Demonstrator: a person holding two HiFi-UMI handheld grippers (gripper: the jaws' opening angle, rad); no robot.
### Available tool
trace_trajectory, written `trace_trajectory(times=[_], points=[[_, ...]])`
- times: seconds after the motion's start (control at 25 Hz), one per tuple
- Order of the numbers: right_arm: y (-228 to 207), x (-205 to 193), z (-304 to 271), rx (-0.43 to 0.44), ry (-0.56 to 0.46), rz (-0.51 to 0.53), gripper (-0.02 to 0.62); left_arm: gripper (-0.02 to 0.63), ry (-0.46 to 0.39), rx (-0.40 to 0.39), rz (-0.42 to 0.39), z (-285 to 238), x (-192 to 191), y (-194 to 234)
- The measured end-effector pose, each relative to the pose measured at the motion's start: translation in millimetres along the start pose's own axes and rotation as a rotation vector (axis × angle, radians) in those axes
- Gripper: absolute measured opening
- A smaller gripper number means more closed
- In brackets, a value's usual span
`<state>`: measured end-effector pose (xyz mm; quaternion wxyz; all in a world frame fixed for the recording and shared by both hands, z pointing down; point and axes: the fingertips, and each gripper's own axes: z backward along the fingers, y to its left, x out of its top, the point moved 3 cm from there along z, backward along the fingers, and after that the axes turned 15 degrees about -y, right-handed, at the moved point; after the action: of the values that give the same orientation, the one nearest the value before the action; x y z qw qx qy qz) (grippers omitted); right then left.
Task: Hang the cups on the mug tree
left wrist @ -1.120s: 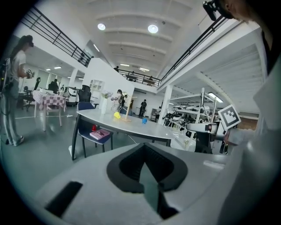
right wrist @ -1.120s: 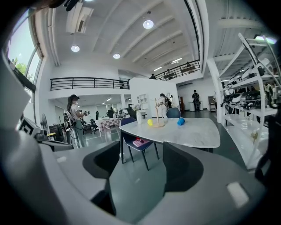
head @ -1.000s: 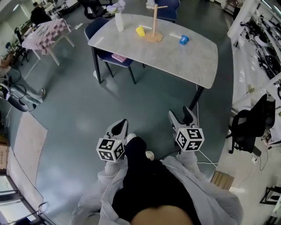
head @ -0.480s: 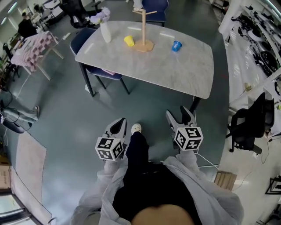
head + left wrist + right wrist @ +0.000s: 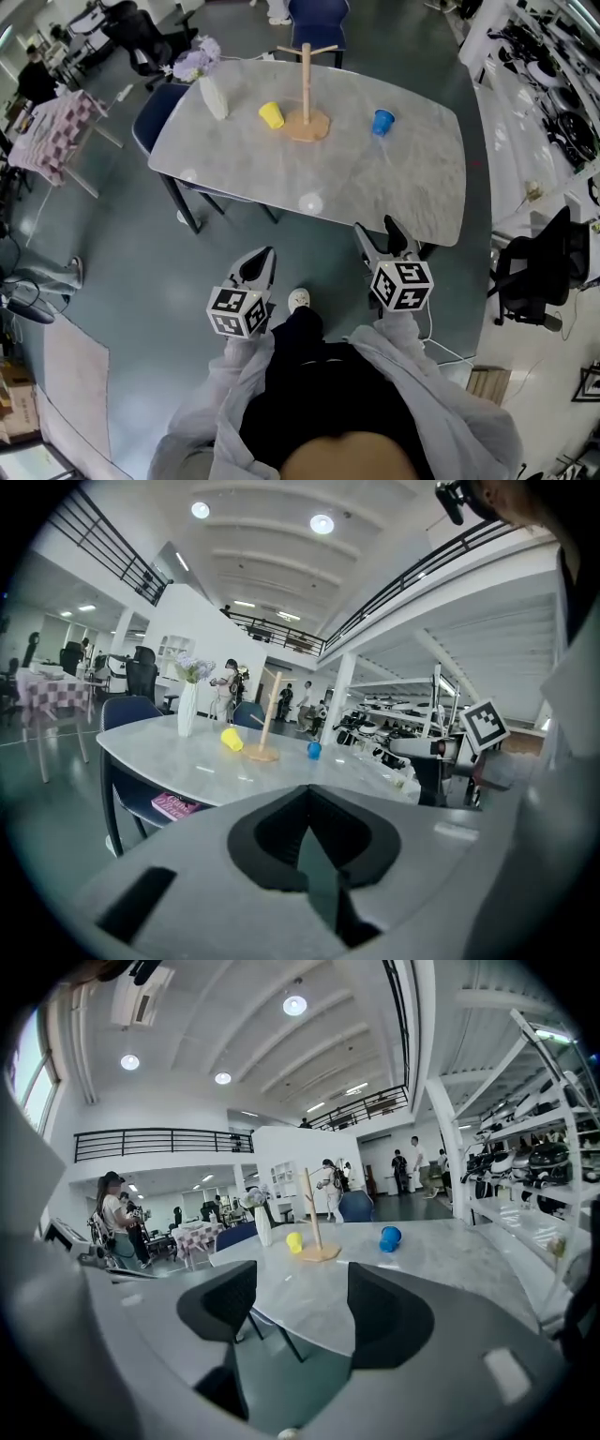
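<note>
A wooden mug tree (image 5: pixel 305 84) stands bare on the far part of a grey marble table (image 5: pixel 375 187). A yellow cup (image 5: pixel 271 114) lies just left of its base, and a blue cup (image 5: pixel 382 122) lies to the right. Both grippers hover over the floor short of the table's near edge, far from the cups. My left gripper (image 5: pixel 258 267) is shut and holds nothing. My right gripper (image 5: pixel 380 236) is open, with nothing between its jaws. The right gripper view shows the tree (image 5: pixel 311 1208), yellow cup (image 5: pixel 294 1241) and blue cup (image 5: pixel 389 1237) beyond the jaws.
A white vase with flowers (image 5: pixel 211 89) stands at the table's left end. Blue chairs (image 5: pixel 155 108) are tucked in at the left and far sides, one with a pink book (image 5: pixel 172 805) on its seat. A black office chair (image 5: pixel 530 267) and shelving stand to the right.
The table has come much nearer in the head view as the person walks toward it. Both grippers keep their pose in front of the body.
</note>
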<state>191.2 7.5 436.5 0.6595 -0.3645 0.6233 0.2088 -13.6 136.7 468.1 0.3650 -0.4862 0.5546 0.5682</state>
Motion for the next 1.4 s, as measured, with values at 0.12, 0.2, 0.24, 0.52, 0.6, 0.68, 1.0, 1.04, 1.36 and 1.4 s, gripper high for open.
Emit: trace_trajectory(times=[0.12, 0.2, 0.24, 0.52, 0.6, 0.68, 1.0, 1.04, 1.36, 1.4], points=[[-1.5, -5.9, -31.9, -0.014, 0.019, 0.000, 0.293, 0.003, 0.024, 0.003, 0.002, -19.7, 2.5, 30.0], [-4.1, -6.3, -50.2, -0.029, 0.016, -0.003, 0.293, 0.003, 0.025, 0.003, 0.004, -33.1, 7.8, 48.8], [-6.0, -5.2, -58.2, -0.039, 0.011, -0.005, 0.293, 0.003, 0.024, -0.001, 0.004, -40.1, 11.0, 56.5], [-21.2, -8.6, -84.1, -0.126, 0.001, -0.023, 0.293, 0.003, 0.037, -0.066, 0.005, -80.0, 16.2, 80.5], [-27.0, -10.6, -83.3, -0.153, 0.017, -0.024, 0.293, 0.003, 0.054, -0.086, 0.018, -85.5, 13.2, 78.9], [-34.1, -10.1, -82.6, -0.178, 0.018, -0.029, 0.293, 0.003, 0.069, -0.095, 0.026, -91.6, 7.9, 78.5], [-87.1, 0.9, -126.0, -0.268, -0.001, -0.036, 0.293, 0.003, 0.085, -0.091, 0.037, -147.7, 5.0, 86.5], [-94.0, 6.5, -135.2, -0.271, -0.006, -0.029, 0.293, 0.003, 0.091, -0.089, 0.035, -156.0, 7.0, 88.4], [-151.3, 22.5, -202.3, -0.326, 0.013, -0.027, 0.293, 0.003, 0.105, -0.075, 0.035, -234.6, 18.5, 105.5], [-160.1, 23.1, -210.0, -0.337, 0.019, -0.027, 0.293, 0.003, 0.105, -0.074, 0.035, -245.0, 18.7, 105.3]])
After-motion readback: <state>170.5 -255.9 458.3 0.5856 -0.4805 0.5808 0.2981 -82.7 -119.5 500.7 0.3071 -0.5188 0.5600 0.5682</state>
